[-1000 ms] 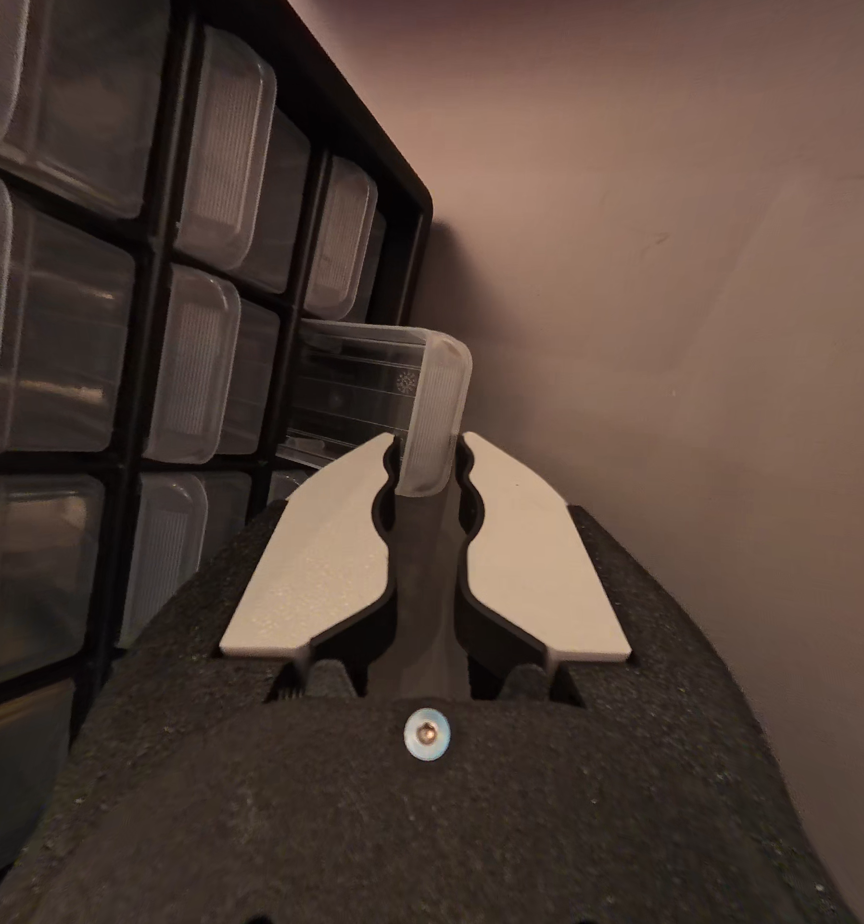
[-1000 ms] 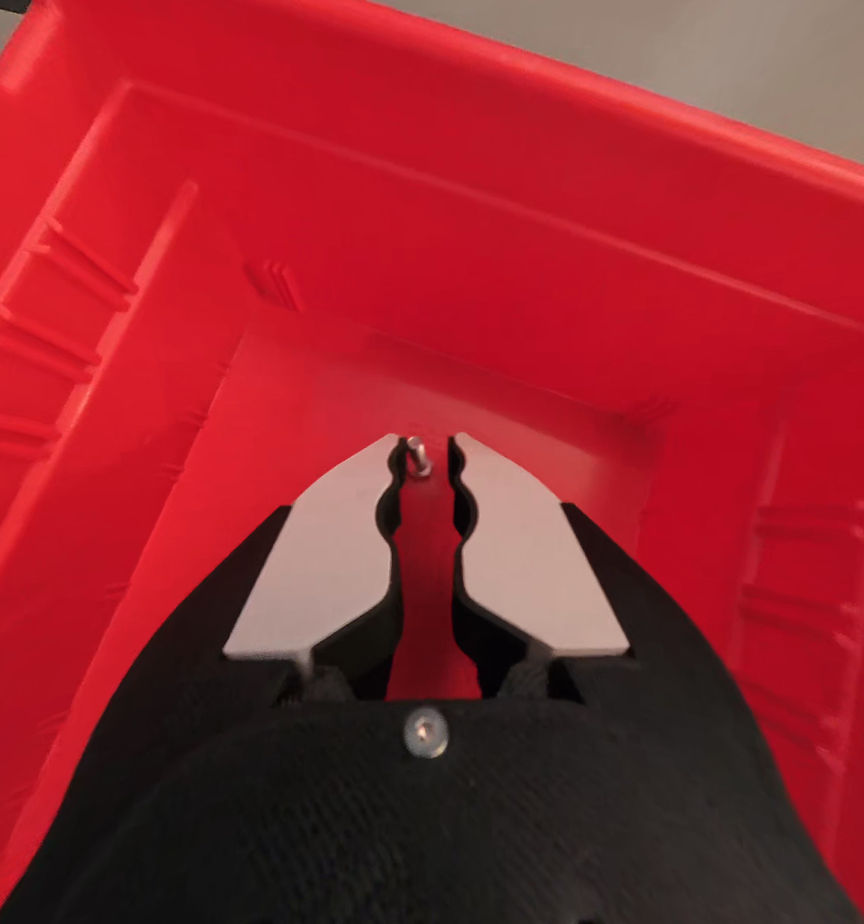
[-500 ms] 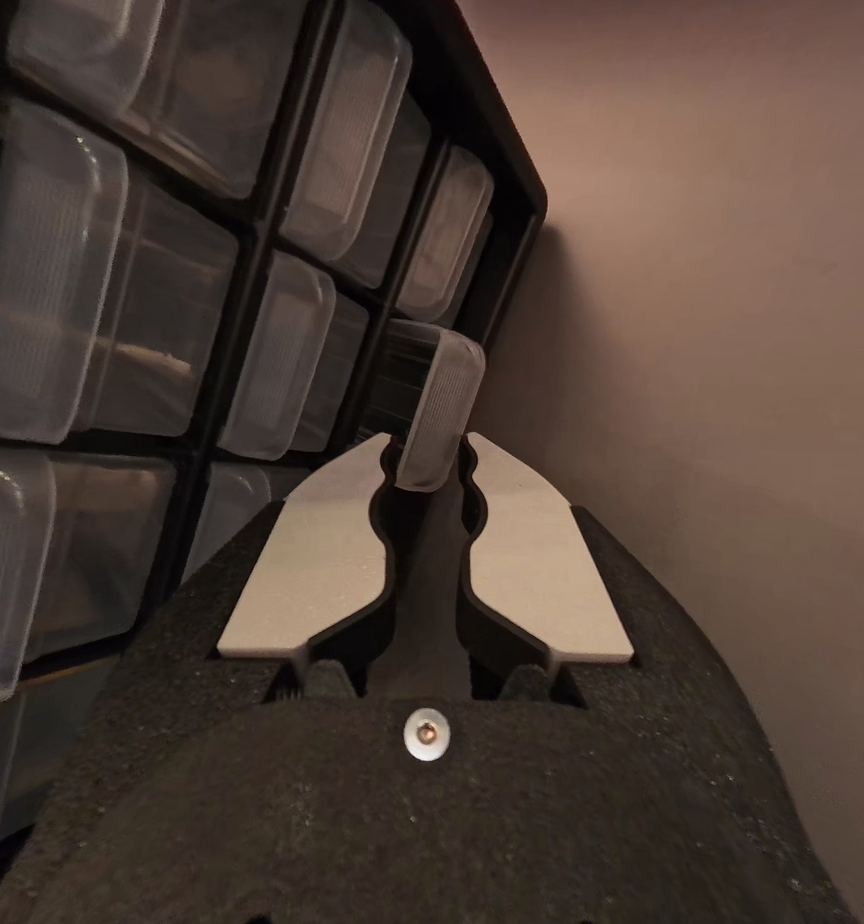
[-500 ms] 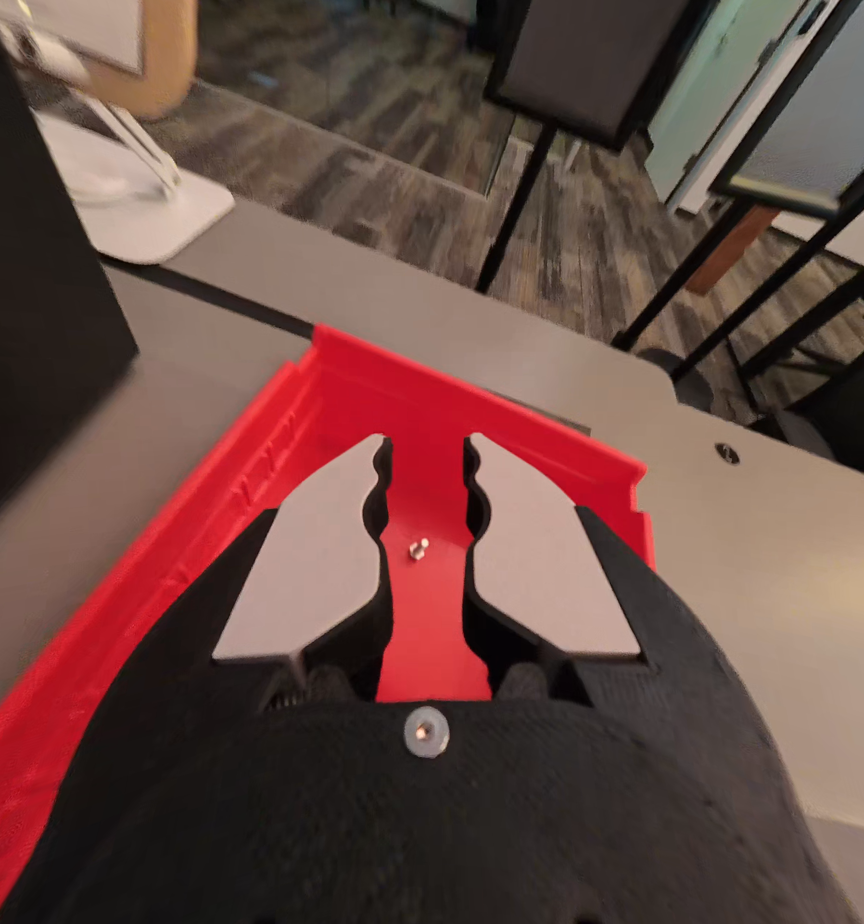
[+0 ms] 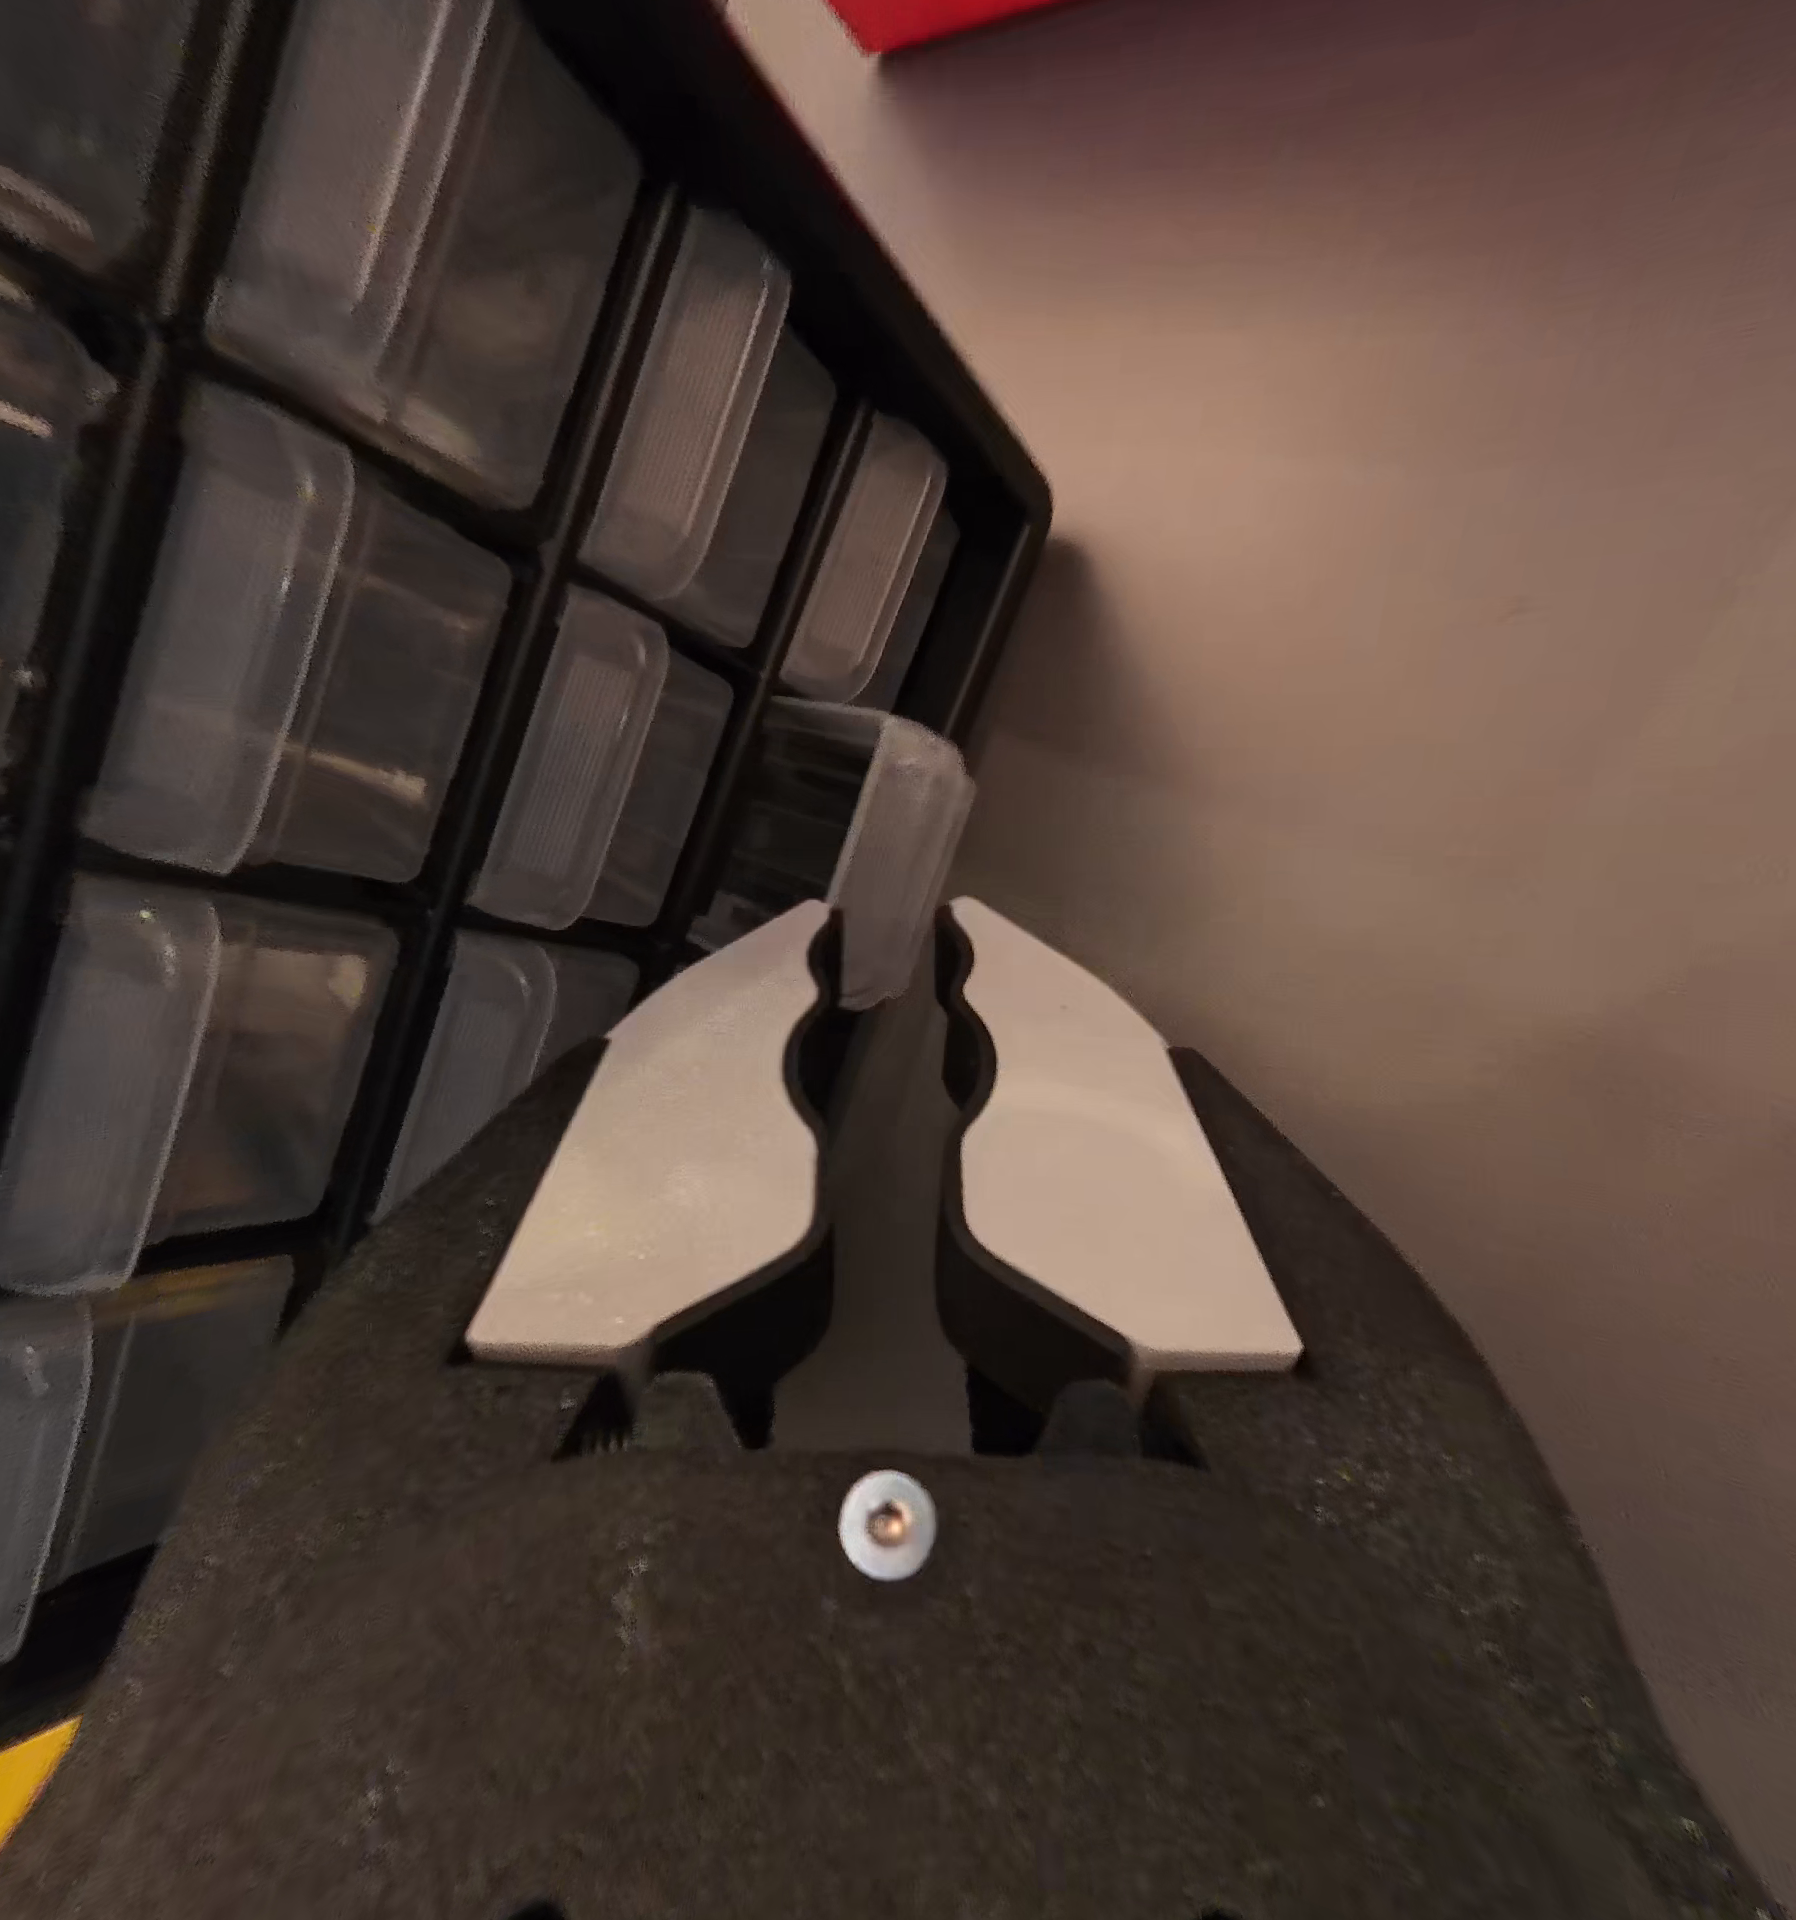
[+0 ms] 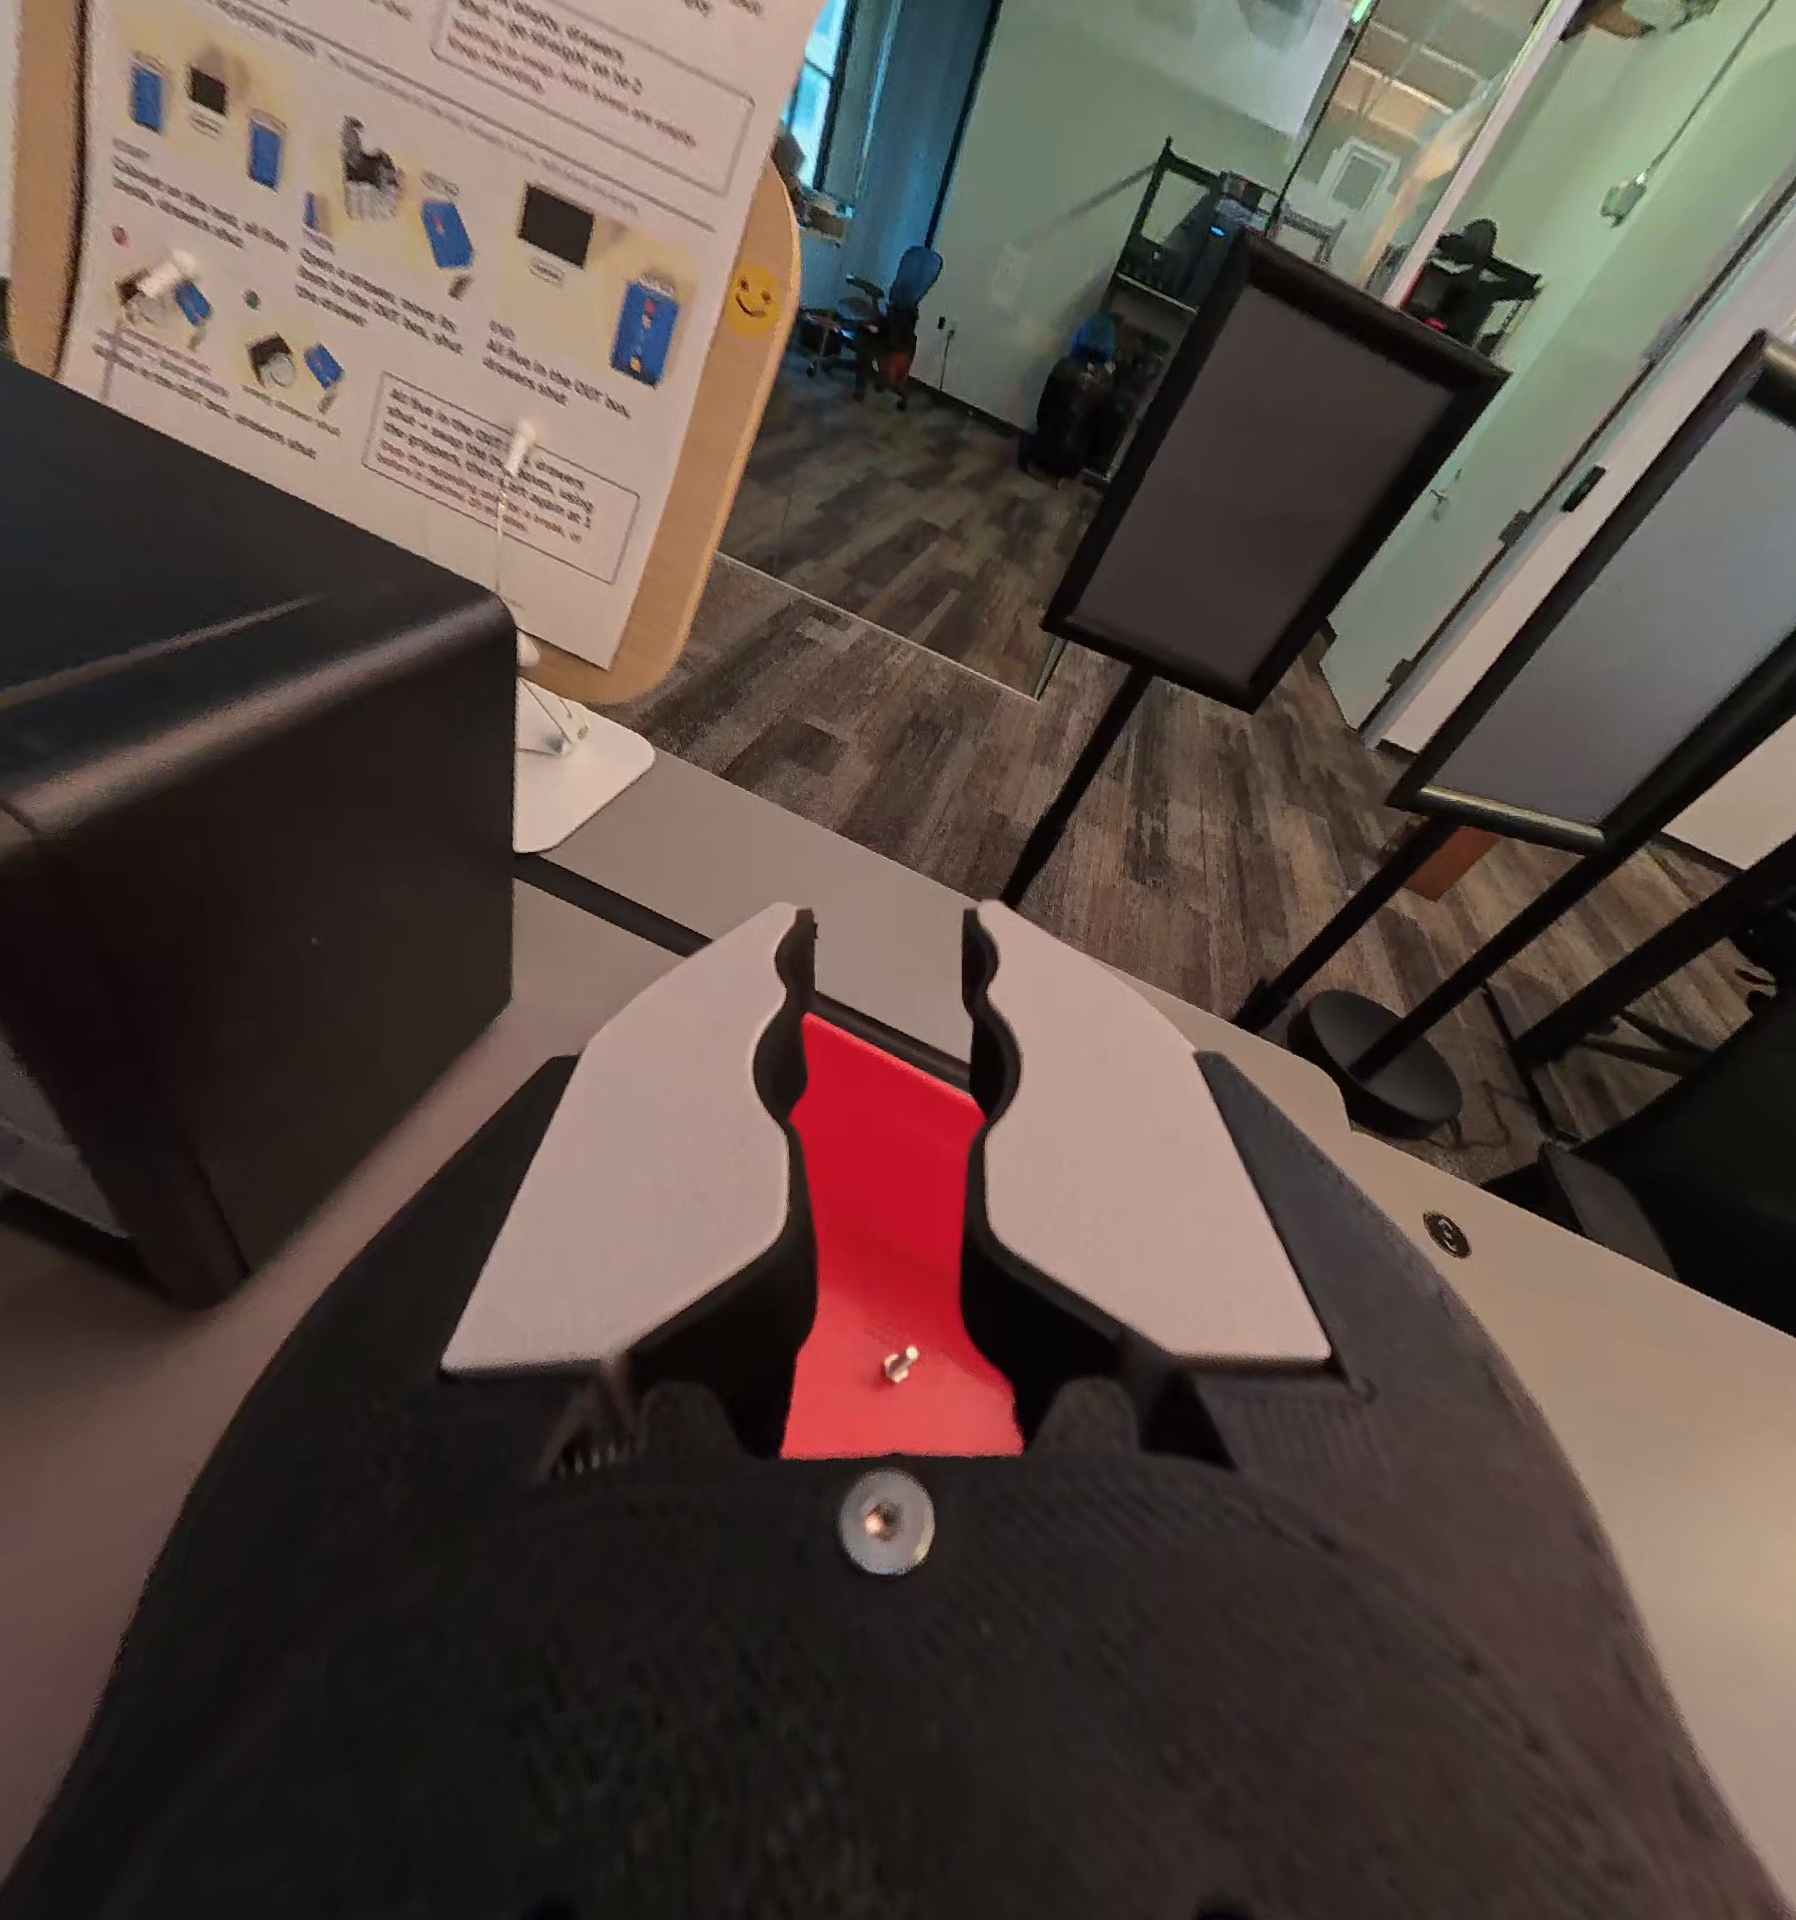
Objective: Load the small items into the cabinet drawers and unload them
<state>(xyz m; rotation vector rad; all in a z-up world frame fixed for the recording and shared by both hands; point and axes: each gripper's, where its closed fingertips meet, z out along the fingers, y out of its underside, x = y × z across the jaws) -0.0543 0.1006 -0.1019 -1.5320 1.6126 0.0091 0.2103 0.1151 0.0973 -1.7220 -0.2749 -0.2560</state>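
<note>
The left gripper [image 5: 886, 914] is pinching the clear drawer [image 5: 878, 831] by its front lip, fingers nearly closed on it, probably to slide it home; it's jutting from the black cabinet [image 5: 987, 499]. Beside the cabinet, the right gripper [image 6: 889, 925] is hanging above the red bin [image 6: 889, 1174], fingers parted and holding nothing. The small screw [image 6: 899, 1363] is lying loose in the bin. A sign stand [image 6: 406, 260] is looming behind the cabinet, but nothing is blocking the drawer.

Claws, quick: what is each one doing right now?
Left claw: closed on the clear drawer's front.
Right claw: open, empty, above the red bin.
</note>
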